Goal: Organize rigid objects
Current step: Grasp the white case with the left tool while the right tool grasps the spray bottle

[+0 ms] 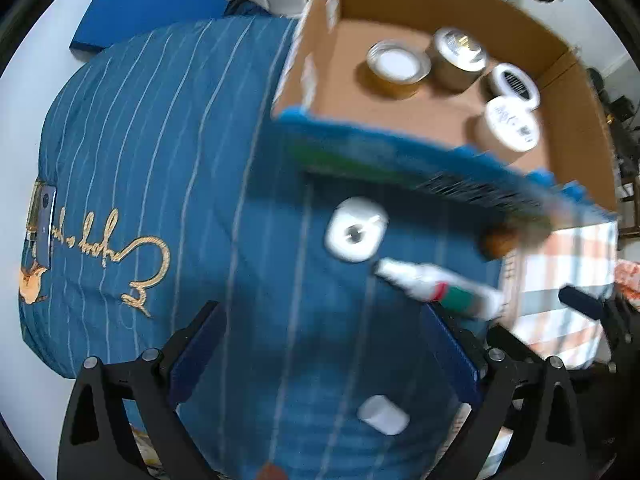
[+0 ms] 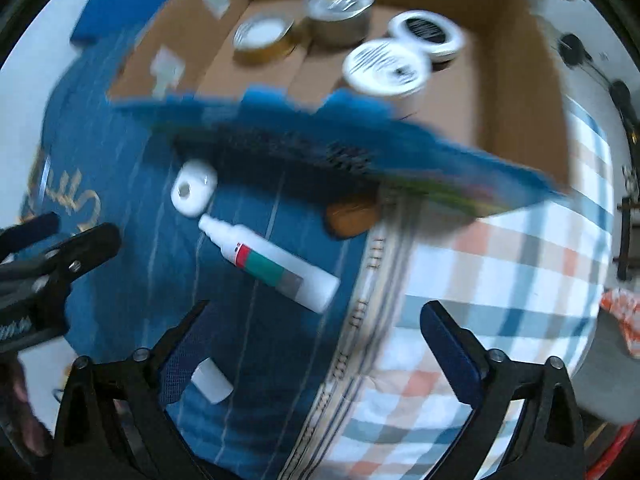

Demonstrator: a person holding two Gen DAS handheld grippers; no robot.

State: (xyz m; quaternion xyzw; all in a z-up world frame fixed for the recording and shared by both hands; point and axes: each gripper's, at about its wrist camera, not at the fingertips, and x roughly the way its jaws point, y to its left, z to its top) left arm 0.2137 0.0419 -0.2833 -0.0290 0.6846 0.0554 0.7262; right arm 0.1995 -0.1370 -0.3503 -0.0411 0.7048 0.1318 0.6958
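Note:
An open cardboard box (image 1: 316, 60) (image 2: 520, 92) holds several round tins and tape rolls (image 1: 396, 66) (image 2: 384, 64). Its blue printed front flap (image 1: 420, 168) (image 2: 340, 140) hangs toward me. On the blue striped cloth lie a white round roll (image 1: 355, 229) (image 2: 193, 191), a white tube with a green band (image 1: 438, 289) (image 2: 272, 262), a small white block (image 1: 383, 415) (image 2: 211, 382) and a brown object (image 1: 498, 242) (image 2: 352, 214) under the flap. My left gripper (image 1: 324, 344) is open and empty above the cloth. My right gripper (image 2: 316, 340) is open and empty.
A dark blue pad (image 1: 148, 4) (image 2: 116, 4) lies at the back left. A checked cloth (image 2: 500, 280) (image 1: 568, 280) covers the right side. A phone (image 1: 42, 220) lies at the far left edge. The left gripper's fingers (image 2: 64, 252) show at the left of the right wrist view.

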